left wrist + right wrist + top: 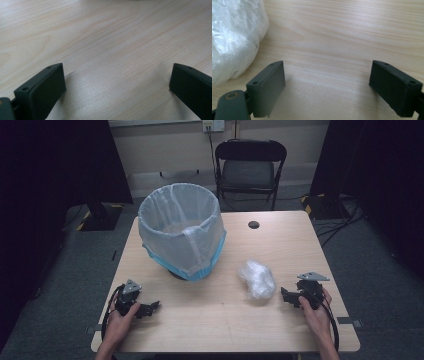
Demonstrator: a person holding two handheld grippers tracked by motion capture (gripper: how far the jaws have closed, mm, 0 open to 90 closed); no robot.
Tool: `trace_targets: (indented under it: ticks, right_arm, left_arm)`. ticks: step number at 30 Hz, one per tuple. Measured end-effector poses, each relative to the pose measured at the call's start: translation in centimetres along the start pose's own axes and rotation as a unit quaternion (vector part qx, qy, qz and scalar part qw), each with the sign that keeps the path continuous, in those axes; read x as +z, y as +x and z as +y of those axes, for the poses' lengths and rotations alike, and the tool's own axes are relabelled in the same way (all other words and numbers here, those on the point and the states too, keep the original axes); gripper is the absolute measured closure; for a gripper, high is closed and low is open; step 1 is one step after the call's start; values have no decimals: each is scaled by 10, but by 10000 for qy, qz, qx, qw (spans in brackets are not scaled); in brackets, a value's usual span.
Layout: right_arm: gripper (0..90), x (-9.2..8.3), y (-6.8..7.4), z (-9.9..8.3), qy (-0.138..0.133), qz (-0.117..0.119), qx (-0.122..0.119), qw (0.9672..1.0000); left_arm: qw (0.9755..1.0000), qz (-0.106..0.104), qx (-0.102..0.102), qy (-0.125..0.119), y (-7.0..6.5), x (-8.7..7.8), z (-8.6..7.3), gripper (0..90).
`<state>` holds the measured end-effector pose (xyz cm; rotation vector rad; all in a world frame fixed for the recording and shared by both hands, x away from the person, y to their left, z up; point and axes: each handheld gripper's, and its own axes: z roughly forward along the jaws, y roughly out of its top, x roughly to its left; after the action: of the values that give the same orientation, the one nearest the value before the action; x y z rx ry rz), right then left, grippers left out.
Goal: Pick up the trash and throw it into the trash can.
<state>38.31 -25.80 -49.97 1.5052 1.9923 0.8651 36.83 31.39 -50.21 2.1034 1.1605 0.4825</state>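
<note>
Two grippers rest low on the bench, left and right, jaws spread and empty; crumpled bag lies just left of the right one, bin far left; likely grab bag mid-bulk, squeezing gently.

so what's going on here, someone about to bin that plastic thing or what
A person sits at a wooden table holding a claw in each hand, and neither grips anything. The left claw rests low near the table's front left, jaws wide apart over bare wood. The right claw is also open, just beside a crumpled clear plastic bag without touching it. A bin lined with a white bag stands further back. Nothing has been picked up yet.
</note>
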Motion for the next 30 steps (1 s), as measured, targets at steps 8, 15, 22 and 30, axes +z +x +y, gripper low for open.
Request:
trace_targets:
  ticks: [8, 15, 22, 30]
  right_arm:
    - [131, 0, 0, 0, -8, -5, 16, 10000]
    - [175, -7, 2, 6, -144, -66, -20, 9999]
    - [169, -31, 7, 25, -453, 0, -220, 9987]
    - [155, -42, 30, 56, -598, 653, -361, 9954]
  left_arm:
    - [10000, -3, 0, 0, 0, 0, 0, 0]
    - [10000, -2, 3, 1, 0, 0, 0, 0]
    - [10000, -2, 2, -1, 0, 0, 0, 0]
    - [10000, 0, 14, 9, 0, 0, 0, 0]
